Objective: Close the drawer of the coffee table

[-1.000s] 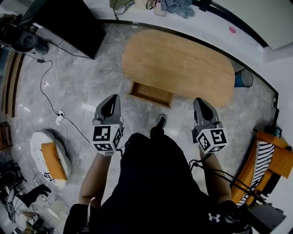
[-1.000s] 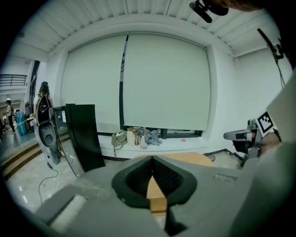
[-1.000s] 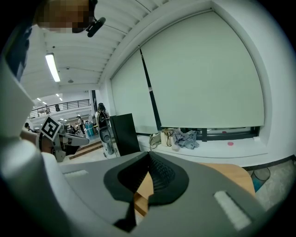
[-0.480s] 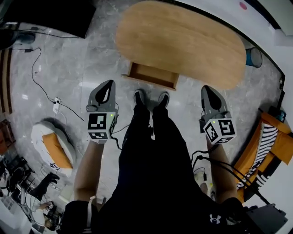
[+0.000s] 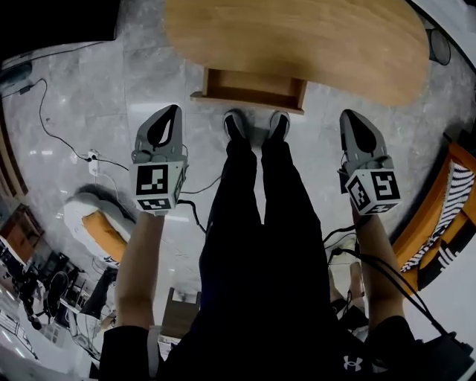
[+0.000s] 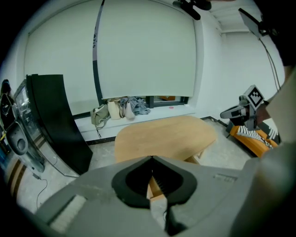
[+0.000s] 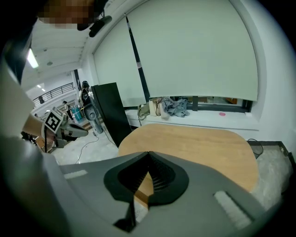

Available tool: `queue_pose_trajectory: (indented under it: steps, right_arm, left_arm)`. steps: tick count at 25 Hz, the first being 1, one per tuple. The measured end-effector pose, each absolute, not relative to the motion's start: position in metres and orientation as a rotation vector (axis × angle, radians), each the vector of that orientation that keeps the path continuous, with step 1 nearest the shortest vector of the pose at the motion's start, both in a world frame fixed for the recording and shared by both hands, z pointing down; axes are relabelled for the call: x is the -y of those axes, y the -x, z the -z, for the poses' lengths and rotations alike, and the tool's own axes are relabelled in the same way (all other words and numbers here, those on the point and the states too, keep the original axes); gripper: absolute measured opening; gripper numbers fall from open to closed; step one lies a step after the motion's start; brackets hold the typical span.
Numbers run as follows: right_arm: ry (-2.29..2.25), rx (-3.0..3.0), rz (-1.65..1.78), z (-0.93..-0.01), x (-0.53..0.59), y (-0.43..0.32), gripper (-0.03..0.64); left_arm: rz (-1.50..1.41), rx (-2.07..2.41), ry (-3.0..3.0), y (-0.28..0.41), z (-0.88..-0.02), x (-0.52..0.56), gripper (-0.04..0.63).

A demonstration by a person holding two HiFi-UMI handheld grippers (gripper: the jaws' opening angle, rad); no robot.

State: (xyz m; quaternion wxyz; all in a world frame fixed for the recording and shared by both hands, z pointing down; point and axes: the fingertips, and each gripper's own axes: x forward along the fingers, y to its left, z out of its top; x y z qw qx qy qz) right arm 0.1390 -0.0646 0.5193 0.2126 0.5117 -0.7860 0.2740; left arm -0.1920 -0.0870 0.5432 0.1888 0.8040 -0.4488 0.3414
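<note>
The oval wooden coffee table (image 5: 297,37) fills the top of the head view. Its drawer (image 5: 249,89) stands pulled out toward me, just beyond my shoes (image 5: 256,125). My left gripper (image 5: 171,111) hangs left of the drawer, shut and empty, apart from it. Right of the drawer my right gripper (image 5: 348,116) is also shut and empty. In the left gripper view the shut left gripper (image 6: 151,158) points at the table (image 6: 164,134). The right gripper view has the right gripper (image 7: 149,152) closed, with the table (image 7: 194,143) beyond it.
A black cabinet (image 5: 52,18) stands at the far left. A cable with a plug (image 5: 93,158) lies on the grey floor. A white and orange cushion (image 5: 97,231) lies at the left, an orange striped seat (image 5: 446,216) at the right. Bags (image 6: 113,111) sit on the sill.
Both grippers have sunk lower on either side of my legs. My feet now stand together right before the open drawer, and the table has come nearer.
</note>
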Motion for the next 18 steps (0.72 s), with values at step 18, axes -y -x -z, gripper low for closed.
queue_pose_trajectory:
  steps: [18]
  right_arm:
    - [-1.265, 2.068, -0.835, -0.711, 0.033, -0.137, 0.003]
  left_arm:
    - [-1.122, 0.990, -2.181, 0.197, -0.738, 0.051, 0.119]
